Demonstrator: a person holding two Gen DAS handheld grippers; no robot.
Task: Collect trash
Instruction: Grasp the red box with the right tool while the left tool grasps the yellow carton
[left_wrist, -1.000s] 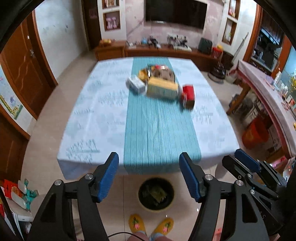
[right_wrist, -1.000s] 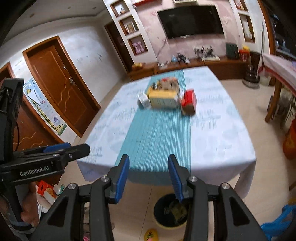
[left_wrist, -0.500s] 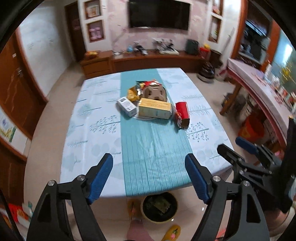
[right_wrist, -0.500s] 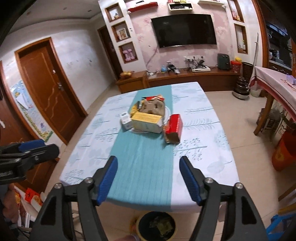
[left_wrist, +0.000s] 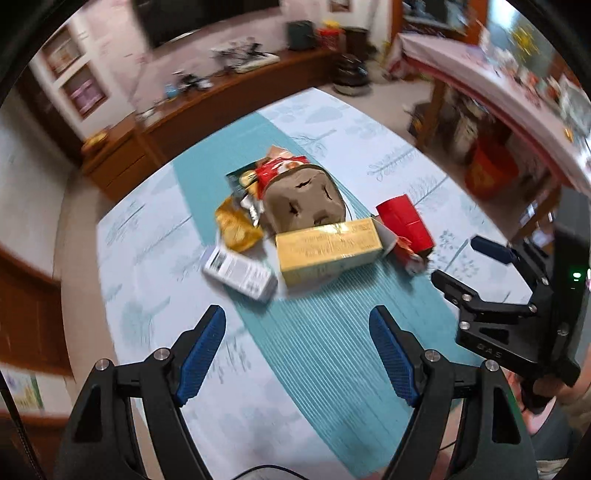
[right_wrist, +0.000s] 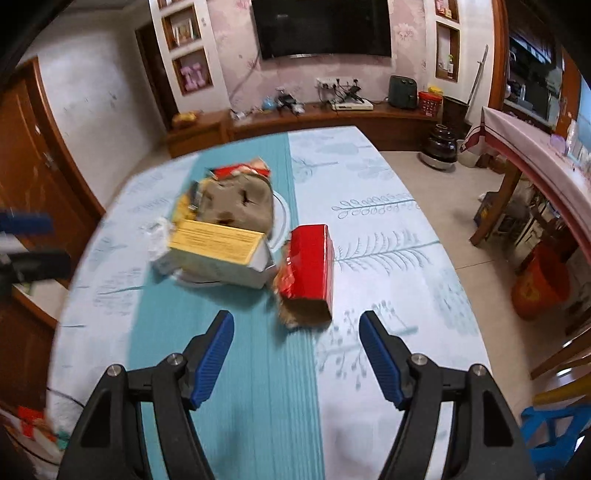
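A pile of trash lies mid-table on the teal runner (left_wrist: 317, 332): a yellow box (left_wrist: 328, 249) (right_wrist: 218, 247), a torn red carton (left_wrist: 404, 227) (right_wrist: 308, 271), a brown egg tray (left_wrist: 304, 197) (right_wrist: 238, 203), a white box (left_wrist: 240, 273), a yellow snack bag (left_wrist: 236, 229) and wrappers. My left gripper (left_wrist: 297, 350) is open and empty, short of the white and yellow boxes. My right gripper (right_wrist: 297, 354) is open and empty, just short of the red carton's open end; it also shows in the left wrist view (left_wrist: 469, 258).
The table carries a pale leaf-print cloth (right_wrist: 388, 229). A wooden TV cabinet (right_wrist: 295, 118) with clutter stands behind it. A second table (right_wrist: 535, 147) and an orange bucket (right_wrist: 541, 288) are at the right. A blue stool (right_wrist: 554, 432) is near right.
Both grippers have moved forward and down over the table toward the trash pile. The floor bin under the table's near edge has dropped out of view. Both stay open.
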